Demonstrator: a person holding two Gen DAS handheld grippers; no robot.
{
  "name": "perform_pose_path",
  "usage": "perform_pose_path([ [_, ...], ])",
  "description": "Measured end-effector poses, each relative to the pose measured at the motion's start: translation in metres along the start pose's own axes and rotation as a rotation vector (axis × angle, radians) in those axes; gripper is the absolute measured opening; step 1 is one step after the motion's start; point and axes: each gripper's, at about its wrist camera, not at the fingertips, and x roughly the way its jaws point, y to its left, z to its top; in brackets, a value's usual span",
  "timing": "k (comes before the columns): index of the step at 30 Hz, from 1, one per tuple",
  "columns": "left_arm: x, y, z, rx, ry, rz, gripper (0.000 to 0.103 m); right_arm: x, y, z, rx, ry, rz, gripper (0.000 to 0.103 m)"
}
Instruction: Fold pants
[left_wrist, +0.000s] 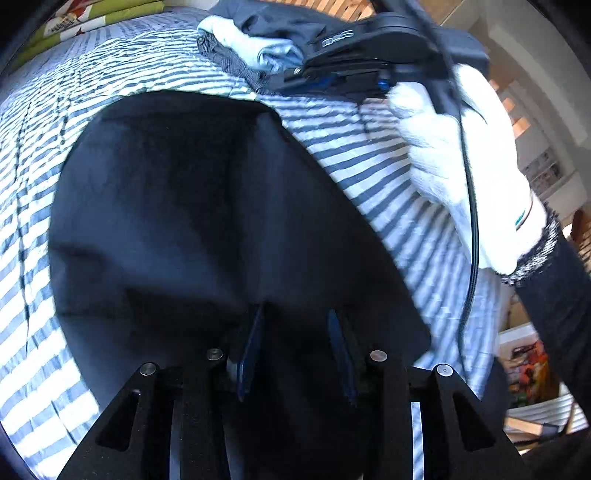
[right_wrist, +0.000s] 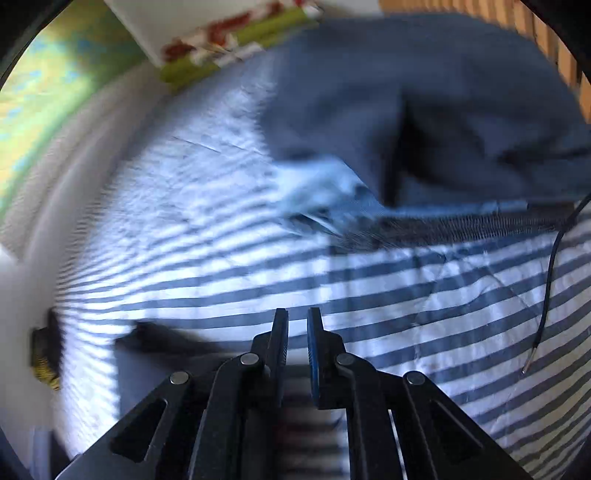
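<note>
Dark navy pants (left_wrist: 192, 206) lie folded into a flat block on the blue-and-white striped bed cover (left_wrist: 388, 177). My left gripper (left_wrist: 297, 312) hovers over their near edge, its fingers apart with no cloth pinched between them. In the left wrist view a white-gloved hand (left_wrist: 461, 155) holds my right gripper (left_wrist: 314, 70) beyond the pants' far right corner, at the clothes pile (left_wrist: 251, 48). In the right wrist view the right gripper (right_wrist: 297, 328) is over bare striped cover (right_wrist: 406, 295), its fingers nearly together with nothing in them.
The pile holds a blue garment (right_wrist: 424, 110), a light blue cloth (right_wrist: 325, 192) and grey woven fabric (right_wrist: 461, 221). Green patterned bedding (right_wrist: 229, 44) lies behind it. A loose thin cable (right_wrist: 550, 277) hangs at the right. The bed's right edge (left_wrist: 491, 325) drops to floor clutter.
</note>
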Motion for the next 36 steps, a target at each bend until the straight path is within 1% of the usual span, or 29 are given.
perform_pose_path([
  [2, -0.03, 0.006, -0.011, -0.037, -0.075, -0.015, 0.045, -0.02, 0.026, -0.008, -0.076, -0.013, 0.065, 0.012],
  [3, -0.041, 0.01, -0.015, -0.051, -0.097, -0.002, 0.047, -0.025, 0.045, -0.014, -0.12, 0.0, 0.117, 0.012],
  [5, -0.058, 0.023, -0.028, -0.08, -0.134, 0.027, 0.047, -0.022, 0.079, -0.022, -0.202, 0.036, 0.163, 0.012],
  [6, -0.061, 0.032, -0.034, -0.092, -0.131, 0.027, 0.048, -0.014, 0.103, -0.026, -0.257, 0.06, 0.186, 0.012],
  [8, -0.052, 0.055, -0.04, -0.13, -0.086, 0.04, 0.048, 0.004, 0.135, -0.029, -0.328, 0.101, 0.207, 0.012],
  [9, -0.044, 0.058, -0.041, -0.145, -0.077, 0.032, 0.048, 0.022, 0.155, -0.032, -0.373, 0.132, 0.198, 0.012],
  [10, -0.038, 0.06, -0.042, -0.147, -0.077, 0.03, 0.047, 0.035, 0.168, -0.03, -0.4, 0.144, 0.172, 0.01],
  [11, -0.036, 0.061, -0.044, -0.138, -0.084, 0.032, 0.047, 0.051, 0.174, -0.026, -0.41, 0.143, 0.092, 0.004],
  [12, -0.036, 0.061, -0.045, -0.122, -0.098, 0.036, 0.047, 0.058, 0.17, -0.023, -0.4, 0.145, 0.032, 0.004],
  [13, -0.037, 0.06, -0.046, -0.114, -0.103, 0.038, 0.048, 0.066, 0.162, -0.012, -0.364, 0.131, -0.068, 0.006],
  [14, -0.037, 0.061, -0.045, -0.114, -0.107, 0.03, 0.049, 0.072, 0.161, -0.005, -0.342, 0.122, -0.115, 0.008],
  [15, -0.039, 0.065, -0.047, -0.127, -0.114, 0.01, 0.049, 0.07, 0.161, 0.0, -0.336, 0.126, -0.1, 0.008],
  [16, -0.04, 0.069, -0.047, -0.141, -0.121, -0.012, 0.049, 0.065, 0.165, 0.001, -0.339, 0.143, -0.042, 0.009],
  [18, -0.047, 0.08, -0.052, -0.156, -0.13, -0.051, 0.049, 0.057, 0.185, -0.005, -0.406, 0.188, 0.039, 0.012],
  [19, -0.051, 0.084, -0.054, -0.159, -0.133, -0.06, 0.049, 0.055, 0.199, -0.012, -0.459, 0.21, 0.053, 0.019],
  [20, -0.053, 0.086, -0.057, -0.159, -0.136, -0.065, 0.049, 0.058, 0.211, -0.02, -0.497, 0.246, 0.067, 0.023],
  [21, -0.055, 0.087, -0.058, -0.152, -0.138, -0.064, 0.049, 0.066, 0.219, -0.027, -0.526, 0.294, 0.08, 0.023],
  [22, -0.057, 0.087, -0.058, -0.137, -0.139, -0.06, 0.049, 0.075, 0.224, -0.031, -0.554, 0.306, 0.057, 0.023],
  [23, -0.058, 0.088, -0.06, -0.128, -0.141, -0.058, 0.049, 0.083, 0.227, -0.033, -0.587, 0.301, -0.002, 0.018],
  [24, -0.061, 0.09, -0.061, -0.132, -0.143, -0.061, 0.049, 0.096, 0.221, -0.026, -0.556, 0.292, -0.108, 0.018],
  [25, -0.066, 0.093, -0.062, -0.143, -0.137, -0.069, 0.049, 0.098, 0.212, -0.017, -0.491, 0.298, -0.111, 0.017],
  [26, -0.07, 0.096, -0.064, -0.153, -0.134, -0.079, 0.049, 0.093, 0.203, -0.006, -0.424, 0.263, -0.146, 0.017],
  [27, -0.079, 0.101, -0.066, -0.169, -0.134, -0.091, 0.049, 0.079, 0.199, 0.002, -0.412, 0.206, -0.186, 0.017],
  [28, -0.088, 0.105, -0.07, -0.177, -0.135, -0.091, 0.049, 0.066, 0.198, 0.005, -0.411, 0.188, -0.173, 0.017],
  [29, -0.099, 0.111, -0.075, -0.18, -0.142, -0.082, 0.049, 0.05, 0.197, 0.006, -0.406, 0.188, -0.129, 0.017],
  [30, -0.11, 0.115, -0.08, -0.184, -0.156, -0.062, 0.05, 0.035, 0.199, 0.005, -0.423, 0.19, -0.107, 0.017],
  [33, -0.133, 0.135, -0.097, -0.198, -0.147, 0.021, 0.05, -0.019, 0.22, -0.01, -0.562, 0.135, -0.156, 0.017],
  [35, -0.143, 0.148, -0.109, -0.221, -0.132, 0.052, 0.05, -0.041, 0.229, -0.009, -0.609, 0.129, -0.15, 0.017],
  [36, -0.139, 0.148, -0.103, -0.23, -0.128, 0.059, 0.05, -0.043, 0.233, -0.004, -0.629, 0.124, -0.152, 0.017],
])
